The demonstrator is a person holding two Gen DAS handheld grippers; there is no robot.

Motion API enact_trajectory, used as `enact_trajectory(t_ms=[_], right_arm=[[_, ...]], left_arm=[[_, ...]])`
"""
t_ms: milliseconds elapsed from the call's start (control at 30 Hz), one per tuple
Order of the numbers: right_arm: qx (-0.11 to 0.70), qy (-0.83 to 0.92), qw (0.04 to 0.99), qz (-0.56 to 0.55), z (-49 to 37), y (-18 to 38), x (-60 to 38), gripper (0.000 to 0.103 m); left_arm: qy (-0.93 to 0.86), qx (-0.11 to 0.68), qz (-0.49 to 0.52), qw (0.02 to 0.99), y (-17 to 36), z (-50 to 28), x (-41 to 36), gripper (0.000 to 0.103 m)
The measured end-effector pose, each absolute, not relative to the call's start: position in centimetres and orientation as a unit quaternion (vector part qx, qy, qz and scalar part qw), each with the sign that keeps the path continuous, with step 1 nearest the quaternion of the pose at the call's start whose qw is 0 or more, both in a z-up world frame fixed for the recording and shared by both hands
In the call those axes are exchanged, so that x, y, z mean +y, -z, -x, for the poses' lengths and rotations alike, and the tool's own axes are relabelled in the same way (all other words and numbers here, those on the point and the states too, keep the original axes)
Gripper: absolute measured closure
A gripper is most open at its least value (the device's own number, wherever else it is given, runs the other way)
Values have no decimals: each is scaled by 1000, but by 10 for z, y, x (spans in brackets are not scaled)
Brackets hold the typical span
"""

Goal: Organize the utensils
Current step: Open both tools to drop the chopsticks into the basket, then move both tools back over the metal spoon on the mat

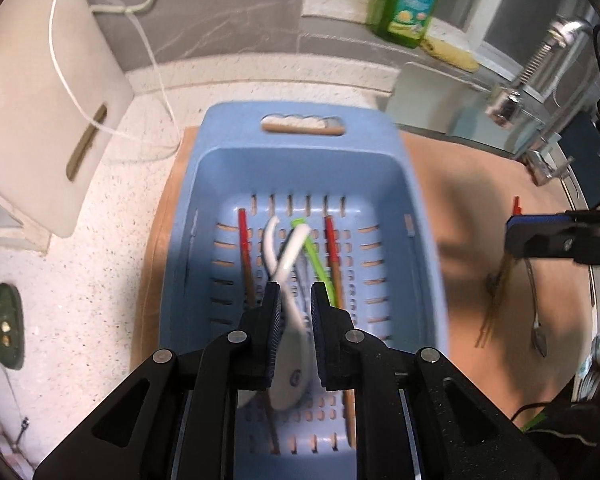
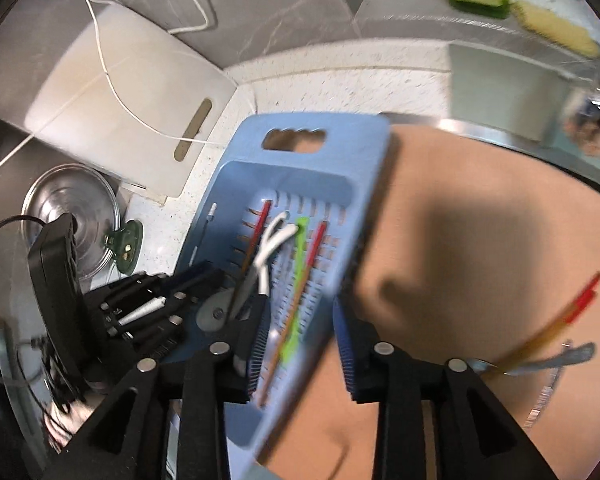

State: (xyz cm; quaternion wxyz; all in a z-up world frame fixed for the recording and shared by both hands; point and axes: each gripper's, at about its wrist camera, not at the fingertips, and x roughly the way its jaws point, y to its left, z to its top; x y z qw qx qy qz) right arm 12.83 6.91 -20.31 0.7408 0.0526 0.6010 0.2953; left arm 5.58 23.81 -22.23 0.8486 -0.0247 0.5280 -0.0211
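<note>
A blue slotted basket lies on a tan mat. Red-tipped chopsticks, a green utensil and white spoons lie inside it. My left gripper hovers over the basket with its jaws slightly apart; a white spoon lies below the gap and the pads do not press it. My right gripper is open and empty above the basket's right rim. More red-tipped chopsticks and a metal spoon lie on the mat to the right.
A white cutting board with a cable over it leans at the left. A green soap bottle, a yellow sponge and a tap stand at the back right. A steel pot lid sits left of the basket.
</note>
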Motion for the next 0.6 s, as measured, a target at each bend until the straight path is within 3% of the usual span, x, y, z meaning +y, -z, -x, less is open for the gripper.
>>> enact_trajectory(t_ms=[100, 200, 600], right_arm=[[591, -298, 748, -57, -126, 193, 31, 66], [573, -292, 762, -78, -124, 184, -13, 49], [538, -244, 803, -79, -108, 182, -143, 41]], left_arm=[[37, 521, 14, 853, 212, -49, 218, 89], [54, 516, 4, 855, 205, -46, 194, 89], [148, 522, -19, 840, 215, -46, 84, 89]])
